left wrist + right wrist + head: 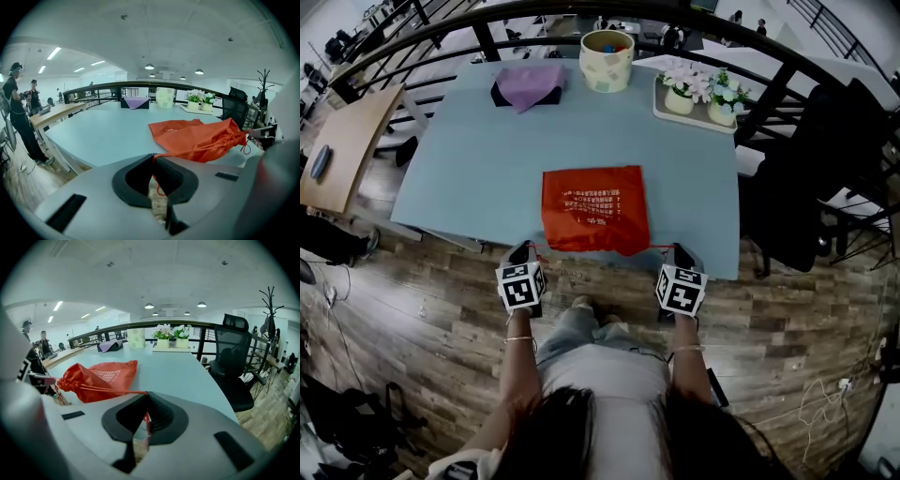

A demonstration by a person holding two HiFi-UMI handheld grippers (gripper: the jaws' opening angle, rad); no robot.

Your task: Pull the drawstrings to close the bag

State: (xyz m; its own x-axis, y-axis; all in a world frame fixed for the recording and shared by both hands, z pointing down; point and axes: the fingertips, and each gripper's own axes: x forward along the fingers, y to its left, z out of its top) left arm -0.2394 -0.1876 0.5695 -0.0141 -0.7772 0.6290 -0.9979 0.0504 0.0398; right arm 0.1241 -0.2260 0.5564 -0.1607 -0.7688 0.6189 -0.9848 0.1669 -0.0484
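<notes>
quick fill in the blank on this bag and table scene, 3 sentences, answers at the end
1. The left gripper and the right gripper are each shut on a thin red ____ of the bag.
2. The cloth at the far left of the table is ____ in colour.
3. The tray holds ____ pots of flowers.

Missing words: drawstring; purple; two

left claw point(525, 251), right claw point(678, 251): grey, black pads point(171, 176) | black-white marker cubes point(521, 285) | pale top point(605, 375) | 2 bracelets point(518, 339)
</notes>
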